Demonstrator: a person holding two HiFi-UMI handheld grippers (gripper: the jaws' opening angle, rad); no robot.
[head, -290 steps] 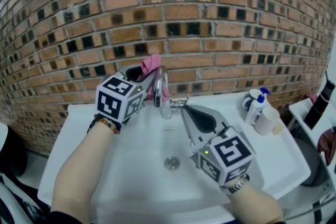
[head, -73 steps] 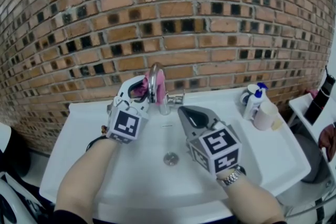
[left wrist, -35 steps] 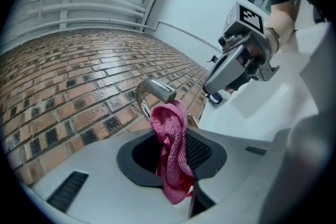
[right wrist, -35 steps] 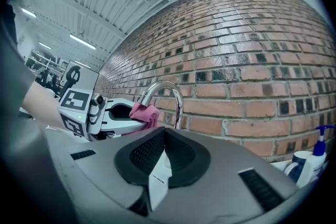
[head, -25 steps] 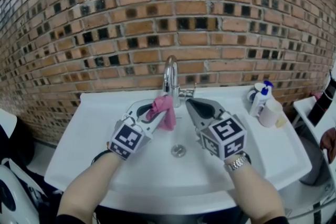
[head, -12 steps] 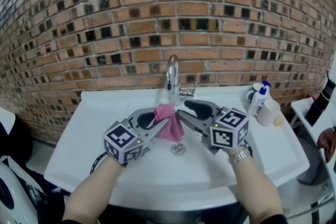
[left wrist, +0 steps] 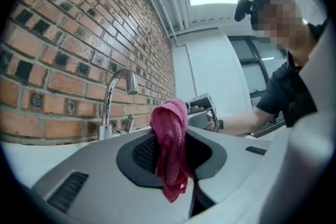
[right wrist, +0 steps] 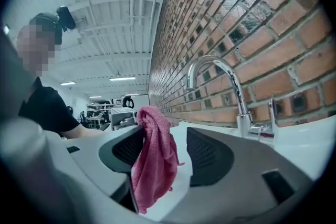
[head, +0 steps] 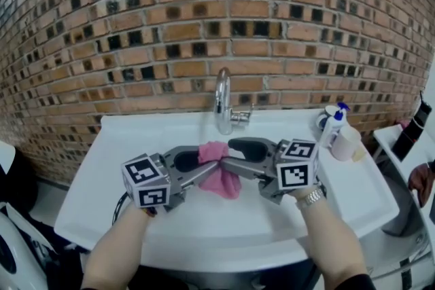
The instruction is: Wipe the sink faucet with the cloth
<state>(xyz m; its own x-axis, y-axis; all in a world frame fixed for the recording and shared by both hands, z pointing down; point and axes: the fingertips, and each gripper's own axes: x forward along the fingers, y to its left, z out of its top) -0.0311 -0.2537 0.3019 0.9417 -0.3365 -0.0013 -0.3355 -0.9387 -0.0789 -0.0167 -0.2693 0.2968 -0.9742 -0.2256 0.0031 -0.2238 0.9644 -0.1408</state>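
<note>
Pink cloth point(head: 219, 170) hangs — long axis vertical.

The white sink point(head: 95, 180) carries a chrome faucet point(head: 221, 100) at its back edge, and bottles point(head: 332, 127) and a cup point(head: 346, 143) near its right back corner.

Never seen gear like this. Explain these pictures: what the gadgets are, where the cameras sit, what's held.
No robot here: a person holds two grippers, each with two fingers; the marker cubes belong to them. One picture comes from a camera on the person's head, the other two from cameras riding on each gripper. Below is a white sink with a faucet and a spray bottle at its right. The left gripper pinches a pink cloth. The right gripper's fingers have just been opening and stand apart around that cloth without gripping it.
</note>
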